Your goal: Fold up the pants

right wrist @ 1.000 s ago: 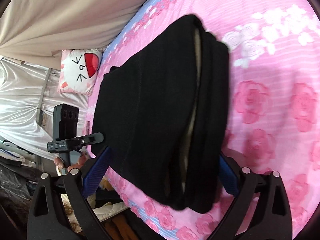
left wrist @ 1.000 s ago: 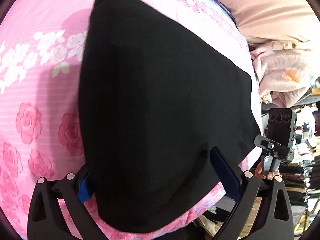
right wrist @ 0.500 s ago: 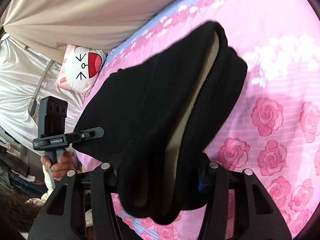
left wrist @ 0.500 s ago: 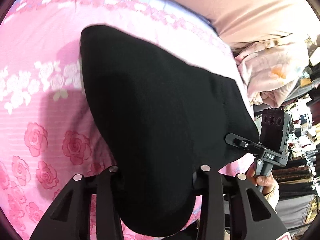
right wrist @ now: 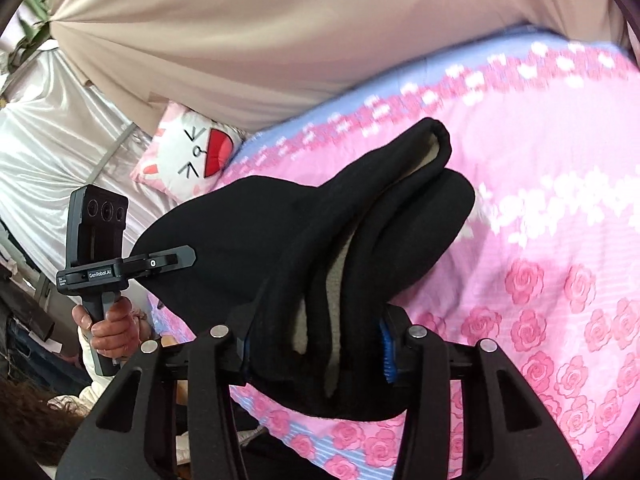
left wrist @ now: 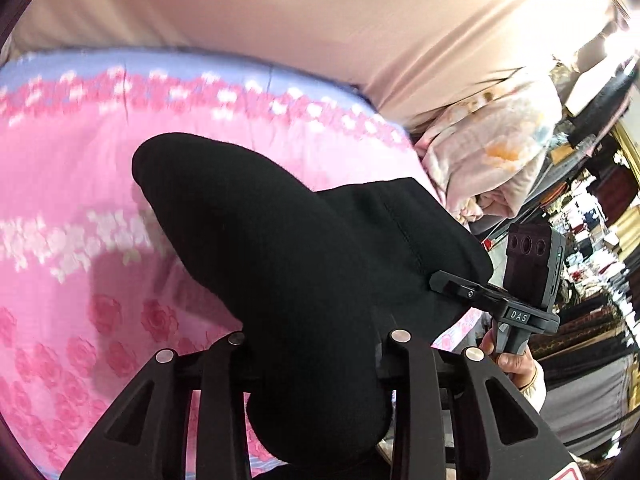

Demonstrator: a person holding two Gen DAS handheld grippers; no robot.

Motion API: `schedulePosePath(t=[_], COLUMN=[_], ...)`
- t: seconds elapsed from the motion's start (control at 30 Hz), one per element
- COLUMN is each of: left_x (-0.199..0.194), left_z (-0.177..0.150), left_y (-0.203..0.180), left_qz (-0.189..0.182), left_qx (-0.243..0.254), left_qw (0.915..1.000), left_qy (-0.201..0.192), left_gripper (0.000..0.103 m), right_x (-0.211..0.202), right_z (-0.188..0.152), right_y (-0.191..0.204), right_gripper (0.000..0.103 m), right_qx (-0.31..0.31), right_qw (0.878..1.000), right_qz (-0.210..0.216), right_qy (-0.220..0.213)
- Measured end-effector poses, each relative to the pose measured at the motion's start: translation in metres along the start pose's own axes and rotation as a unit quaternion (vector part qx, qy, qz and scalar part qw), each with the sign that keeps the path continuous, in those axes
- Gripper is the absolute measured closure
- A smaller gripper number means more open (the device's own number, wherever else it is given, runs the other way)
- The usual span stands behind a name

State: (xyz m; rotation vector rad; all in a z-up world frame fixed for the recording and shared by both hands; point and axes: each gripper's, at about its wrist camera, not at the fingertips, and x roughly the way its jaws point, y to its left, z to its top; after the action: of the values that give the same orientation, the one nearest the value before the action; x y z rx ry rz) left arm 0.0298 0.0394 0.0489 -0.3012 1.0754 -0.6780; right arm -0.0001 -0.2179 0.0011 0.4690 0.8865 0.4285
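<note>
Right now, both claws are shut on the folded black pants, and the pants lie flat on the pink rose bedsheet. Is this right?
Not fully. Both claws are shut on the folded black pants, yes: the left claw and the right claw each pinch the near edge. But the pants do not lie flat. The right wrist view shows that edge lifted off the pink rose bedsheet, with the far part sagging toward it.
</note>
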Motion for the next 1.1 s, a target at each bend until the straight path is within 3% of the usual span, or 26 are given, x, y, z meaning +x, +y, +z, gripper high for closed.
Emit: schedulePosePath(t=[0.23,0.5,0.67,0.83,1.1], left_x=[-0.044,-0.089,-0.102,-0.083,-0.003], left_z=[0.024,0.064,0.096,0.130,0.179], left_y=[-0.040,-0.069,-0.076,-0.064,0.007], left_qz=[0.008,0.011,0.015,0.029,0.058], left_qx=[0.055,0.103,0.123,0.127,0.089], left_qw=[0.9970,0.9873,0.9793,0.9761,0.9840], left_qy=[-0.054,-0.120,-0.160,-0.174,-0.143], left_gripper=[0.075,0.075,0.075,0.075,0.075], right_x=[-0.031,-0.067,-0.064,-0.041,0.040], right_z=[0.035,0.085,0.118,0.152,0.181], right_y=[0.038,0.082,0.093,0.071,-0.002], right_gripper=[0.060,0.060,0.060,0.060,0.060], right_qx=[-0.045,-0.107,-0.122,-0.105,-0.042], right_qw=[0.997,0.986,0.980,0.979,0.988], right_qz=[0.007,-0.001,-0.014,-0.010,-0.003], right_qy=[-0.056,-0.126,-0.156,-0.172,-0.150])
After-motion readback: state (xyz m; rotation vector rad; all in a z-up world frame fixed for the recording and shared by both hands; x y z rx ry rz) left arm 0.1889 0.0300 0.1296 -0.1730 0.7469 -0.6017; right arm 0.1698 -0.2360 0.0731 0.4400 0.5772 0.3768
